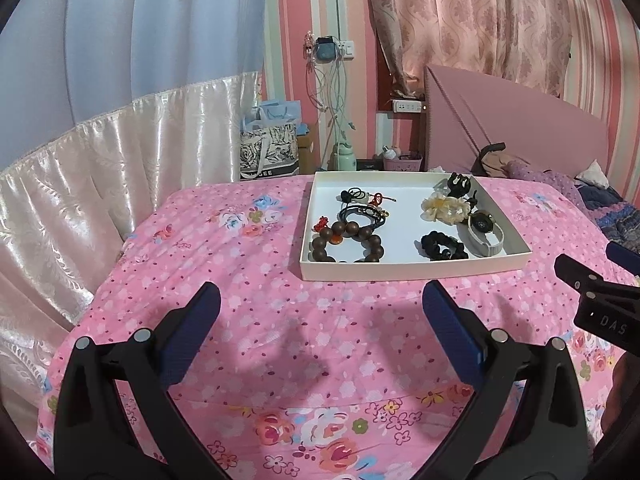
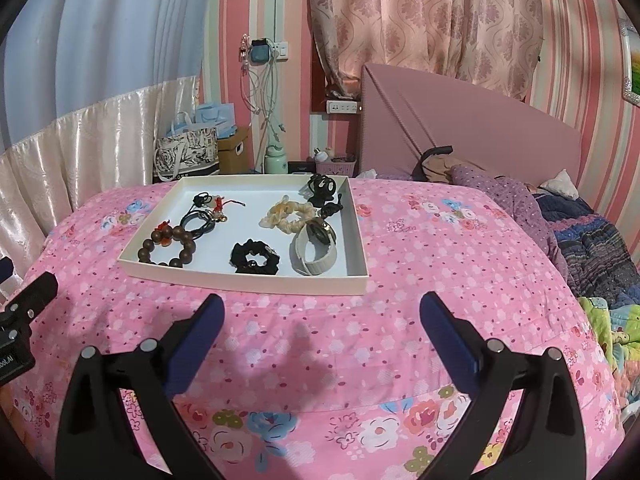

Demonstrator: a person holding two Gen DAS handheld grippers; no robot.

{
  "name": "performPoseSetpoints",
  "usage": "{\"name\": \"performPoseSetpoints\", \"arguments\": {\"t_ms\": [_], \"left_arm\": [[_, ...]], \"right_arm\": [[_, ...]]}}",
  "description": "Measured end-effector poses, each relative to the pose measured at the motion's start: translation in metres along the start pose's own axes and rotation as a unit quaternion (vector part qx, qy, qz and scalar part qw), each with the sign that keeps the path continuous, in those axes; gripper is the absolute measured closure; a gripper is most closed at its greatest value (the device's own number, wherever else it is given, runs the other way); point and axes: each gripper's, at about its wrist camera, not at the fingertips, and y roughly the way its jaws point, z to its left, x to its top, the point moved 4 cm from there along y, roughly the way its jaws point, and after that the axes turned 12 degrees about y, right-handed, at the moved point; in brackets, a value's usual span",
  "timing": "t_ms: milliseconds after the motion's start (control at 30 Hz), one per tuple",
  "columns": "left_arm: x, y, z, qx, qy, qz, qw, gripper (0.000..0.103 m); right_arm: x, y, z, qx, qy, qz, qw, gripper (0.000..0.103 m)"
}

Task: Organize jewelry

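A shallow white tray (image 1: 412, 270) (image 2: 248, 282) lies on the pink floral bedspread. In it lie a brown wooden bead bracelet (image 1: 347, 242) (image 2: 168, 246), dark cords with red knots (image 1: 362, 206) (image 2: 204, 210), a cream flower scrunchie (image 1: 446, 208) (image 2: 288, 212), a black scrunchie (image 1: 444, 246) (image 2: 253, 257), a watch on a grey band (image 1: 486, 232) (image 2: 316, 250) and a black claw clip (image 1: 460, 184) (image 2: 322, 188). My left gripper (image 1: 320, 304) and right gripper (image 2: 320, 312) are both open and empty, hovering over the bedspread in front of the tray.
The bedspread (image 1: 280, 340) drops off at the left toward a satin curtain (image 1: 60, 208). A pink headboard (image 2: 460, 120), pillow and rumpled blankets (image 2: 592, 248) lie to the right. Bags (image 2: 188, 152) and a bottle stand behind the bed.
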Motion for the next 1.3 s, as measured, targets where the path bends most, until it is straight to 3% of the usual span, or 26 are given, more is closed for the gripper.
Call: {"name": "performPoseSetpoints", "arguments": {"t_ms": [1300], "left_arm": [[-0.0032, 0.0057, -0.0004, 0.004, 0.004, 0.006, 1.0000, 0.003]], "right_arm": [[-0.0004, 0.0001, -0.0012, -0.002, -0.001, 0.000, 1.000, 0.005]]}}
